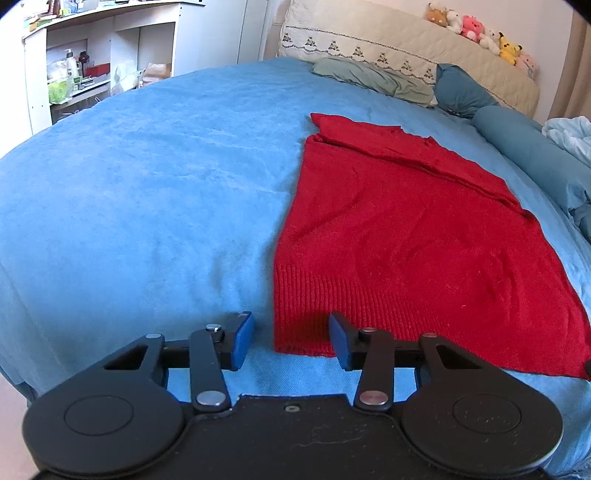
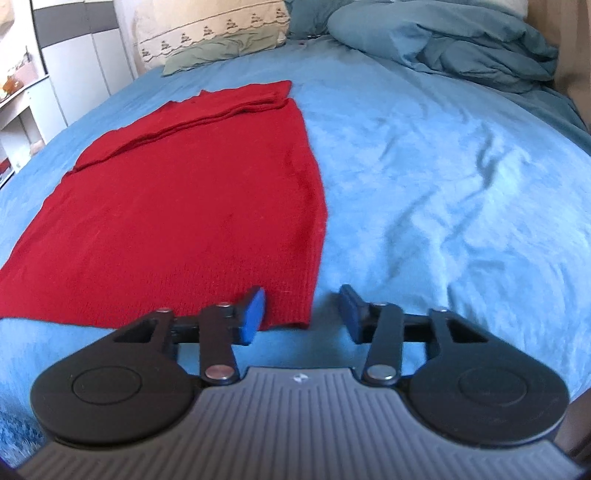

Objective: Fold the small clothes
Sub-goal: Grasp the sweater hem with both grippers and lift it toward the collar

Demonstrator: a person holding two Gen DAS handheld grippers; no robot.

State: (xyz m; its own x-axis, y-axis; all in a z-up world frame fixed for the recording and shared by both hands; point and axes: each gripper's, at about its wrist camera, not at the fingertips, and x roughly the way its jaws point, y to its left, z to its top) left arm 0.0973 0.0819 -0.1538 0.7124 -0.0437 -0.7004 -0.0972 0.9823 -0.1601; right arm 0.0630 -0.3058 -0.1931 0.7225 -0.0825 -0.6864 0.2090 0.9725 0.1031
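Left wrist view shows my left tool (image 1: 291, 338) and right tool (image 2: 302, 312) both spread apart at the hem corners of the red sweater (image 1: 406, 229) lying flat on the bed (image 1: 147, 184), so next I should pinch both corners.

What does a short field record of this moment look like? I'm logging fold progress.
garment: red knit sweater, flat, top part already folded over
surface: blue bedspread
left gripper: open, at the hem's left corner
right gripper: open, at the hem's right corner
grasp: neither holds cloth yet
background: pillows, plush toys
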